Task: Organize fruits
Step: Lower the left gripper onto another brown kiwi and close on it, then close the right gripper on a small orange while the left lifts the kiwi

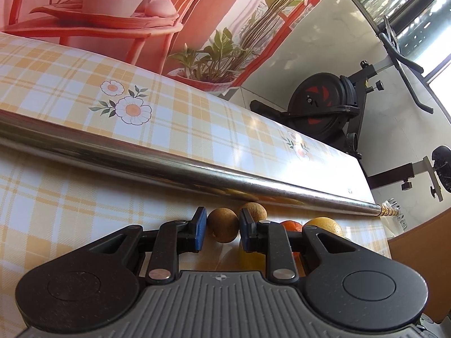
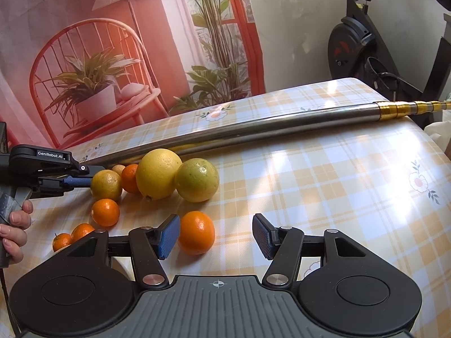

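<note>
In the left wrist view, my left gripper [image 1: 221, 229] has its blue pads on either side of a small brown round fruit [image 1: 223, 229]; contact is unclear. A second brown fruit [image 1: 255, 211] lies just behind, with an orange [image 1: 291, 225] and a yellow citrus [image 1: 324, 225] to the right. In the right wrist view, my right gripper [image 2: 215, 235] is open, with an orange [image 2: 196, 232] by its left pad. Beyond lie a large lemon [image 2: 157, 173], a green-yellow citrus [image 2: 197, 180], a smaller yellow citrus [image 2: 106, 185] and several small oranges [image 2: 105, 212]. The left gripper [image 2: 80, 181] reaches in from the left.
A long steel pole [image 2: 253, 132] with a gold tip lies across the checked tablecloth [image 2: 338, 197] behind the fruit. A printed backdrop [image 2: 112, 56] hangs behind the table. An exercise bike [image 2: 366, 50] stands at the right. The table edge drops off at the right.
</note>
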Demonstrator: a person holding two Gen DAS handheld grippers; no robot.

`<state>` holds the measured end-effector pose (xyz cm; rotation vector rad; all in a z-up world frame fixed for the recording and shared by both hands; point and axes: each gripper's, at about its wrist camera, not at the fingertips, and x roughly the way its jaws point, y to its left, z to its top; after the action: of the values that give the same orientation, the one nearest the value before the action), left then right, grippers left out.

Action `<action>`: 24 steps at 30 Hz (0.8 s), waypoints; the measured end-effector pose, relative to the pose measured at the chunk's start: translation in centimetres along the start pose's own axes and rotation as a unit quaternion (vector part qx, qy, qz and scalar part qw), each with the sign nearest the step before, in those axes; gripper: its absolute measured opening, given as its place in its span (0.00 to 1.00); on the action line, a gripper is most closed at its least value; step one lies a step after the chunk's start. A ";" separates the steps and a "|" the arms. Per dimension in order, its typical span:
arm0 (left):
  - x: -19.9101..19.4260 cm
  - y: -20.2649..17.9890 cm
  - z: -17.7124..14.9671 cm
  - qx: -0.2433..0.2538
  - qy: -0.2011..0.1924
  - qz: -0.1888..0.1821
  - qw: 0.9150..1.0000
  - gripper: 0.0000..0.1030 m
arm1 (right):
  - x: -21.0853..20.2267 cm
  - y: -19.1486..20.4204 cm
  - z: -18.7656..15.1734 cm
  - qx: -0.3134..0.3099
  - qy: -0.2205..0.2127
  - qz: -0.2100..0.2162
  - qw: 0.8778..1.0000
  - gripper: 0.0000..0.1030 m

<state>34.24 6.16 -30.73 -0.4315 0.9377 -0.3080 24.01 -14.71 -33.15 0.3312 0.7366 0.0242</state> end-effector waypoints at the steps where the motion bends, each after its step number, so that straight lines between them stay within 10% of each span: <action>1: -0.3 0.0 -0.1 0.003 -0.001 0.003 1.000 0.25 | 0.0 0.0 0.0 0.000 0.000 0.000 1.000 0.53; 24: -8.1 1.9 -5.7 0.140 -0.053 0.117 0.982 0.25 | 2.2 1.2 0.2 -0.032 0.030 0.017 0.999 0.51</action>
<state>25.11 10.08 -28.87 -0.0758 0.8176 -0.1956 25.88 -13.36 -34.15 0.2835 0.7872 0.0899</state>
